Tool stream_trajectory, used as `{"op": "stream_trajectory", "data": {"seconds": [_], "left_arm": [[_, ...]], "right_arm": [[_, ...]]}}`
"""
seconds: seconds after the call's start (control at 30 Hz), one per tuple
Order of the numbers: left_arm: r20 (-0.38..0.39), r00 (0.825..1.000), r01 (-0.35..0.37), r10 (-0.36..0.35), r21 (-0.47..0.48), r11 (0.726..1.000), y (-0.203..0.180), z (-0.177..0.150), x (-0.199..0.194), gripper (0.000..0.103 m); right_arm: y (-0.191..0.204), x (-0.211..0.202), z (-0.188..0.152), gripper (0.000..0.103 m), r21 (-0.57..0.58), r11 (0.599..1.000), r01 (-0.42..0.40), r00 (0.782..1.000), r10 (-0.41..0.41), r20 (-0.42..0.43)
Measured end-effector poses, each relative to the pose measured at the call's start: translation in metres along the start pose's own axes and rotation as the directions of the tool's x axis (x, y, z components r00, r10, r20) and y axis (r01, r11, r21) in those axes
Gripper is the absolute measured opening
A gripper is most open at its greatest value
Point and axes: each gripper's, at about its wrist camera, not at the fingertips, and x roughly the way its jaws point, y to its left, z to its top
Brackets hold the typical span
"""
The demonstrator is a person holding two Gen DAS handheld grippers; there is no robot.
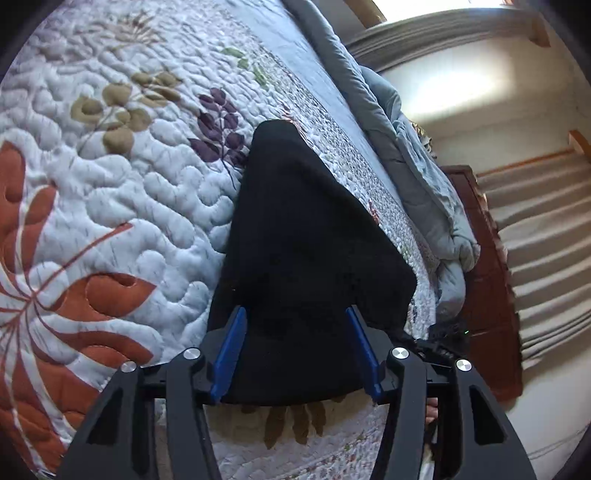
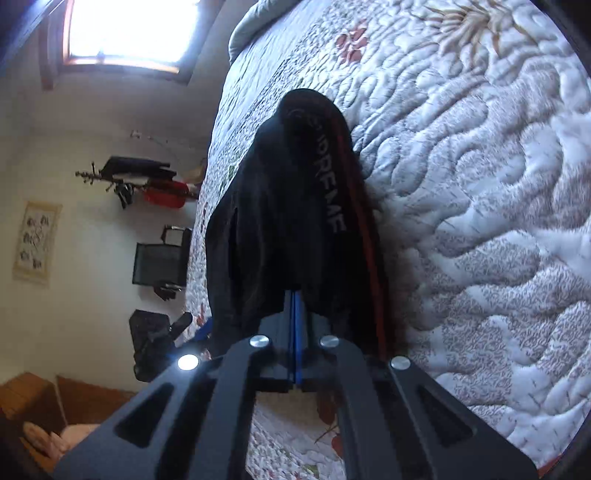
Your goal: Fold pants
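Black pants (image 1: 303,236) lie on a quilted floral bedspread (image 1: 110,206). My left gripper (image 1: 295,325) is open, its blue fingers (image 1: 231,354) spread either side of the near end of the pants, just above the cloth. In the right wrist view the pants (image 2: 295,206) show a red side stripe and white lettering. My right gripper (image 2: 295,295) is shut on the near edge of the pants, the cloth draping over its blue fingertips.
A bunched grey-blue blanket (image 1: 413,177) lies along the bed's far edge beside a dark wooden bed frame (image 1: 480,258). In the right wrist view the bedspread (image 2: 480,184) fills the right; a window (image 2: 129,29), wall hangings and a chair (image 2: 159,266) are at the left.
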Motion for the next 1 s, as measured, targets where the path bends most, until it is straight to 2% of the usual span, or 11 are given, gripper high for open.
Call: {"op": "stream_trajectory", "data": {"seconds": [0.07, 0.13, 0.27, 0.37, 0.4, 0.53, 0.6, 0.7, 0.87, 0.9, 1.0], "left_arm": [[-0.01, 1.0, -0.004, 0.003, -0.021, 1.0, -0.001, 0.002, -0.002, 0.056], [-0.003, 1.0, -0.031, 0.031, -0.017, 0.999, -0.01, 0.001, -0.012, 0.059], [0.052, 0.998, -0.028, 0.028, -0.001, 1.0, -0.028, -0.026, -0.054, 0.074], [0.093, 0.991, -0.101, 0.095, 0.065, 0.993, -0.05, -0.069, -0.096, 0.085], [0.103, 0.989, -0.115, 0.107, 0.08, 0.99, -0.055, -0.08, -0.106, 0.088], [0.15, 0.974, -0.187, 0.168, 0.125, 0.974, -0.077, -0.137, -0.153, 0.099], [0.197, 0.954, -0.258, 0.226, 0.155, 0.954, -0.092, -0.167, -0.178, 0.099], [0.277, 0.914, -0.364, 0.297, 0.233, 0.902, -0.123, -0.206, -0.211, 0.099], [0.381, 0.853, -0.485, 0.358, 0.32, 0.814, -0.177, -0.259, -0.248, 0.099], [0.401, 0.842, -0.501, 0.361, 0.332, 0.799, -0.185, -0.268, -0.254, 0.099], [0.474, 0.794, -0.571, 0.38, 0.366, 0.735, -0.214, -0.294, -0.27, 0.099]], "right_arm": [[0.01, -0.004, -0.002, 0.0, -0.002, 1.0, 0.022, 1.0, -0.022, 0.02], [0.024, -0.018, -0.008, 0.009, -0.002, 1.0, 0.027, 0.998, -0.026, 0.059], [0.058, -0.061, -0.041, 0.044, -0.041, 0.998, 0.045, 0.989, -0.039, 0.142], [0.081, -0.092, -0.083, 0.081, -0.073, 0.99, 0.123, 0.977, -0.107, 0.187], [0.088, -0.102, -0.099, 0.088, -0.09, 0.985, 0.148, 0.971, -0.128, 0.204], [0.106, -0.137, -0.17, 0.092, -0.119, 0.965, 0.233, 0.95, -0.2, 0.238], [0.109, -0.152, -0.2, 0.095, -0.114, 0.956, 0.27, 0.937, -0.234, 0.259], [0.121, -0.171, -0.249, 0.098, -0.125, 0.929, 0.347, 0.909, -0.301, 0.287], [0.154, -0.192, -0.311, 0.1, -0.108, 0.864, 0.492, 0.834, -0.432, 0.342], [0.166, -0.197, -0.322, 0.1, -0.121, 0.845, 0.521, 0.813, -0.448, 0.372], [0.199, -0.204, -0.348, 0.1, -0.205, 0.79, 0.578, 0.775, -0.453, 0.44]]}}
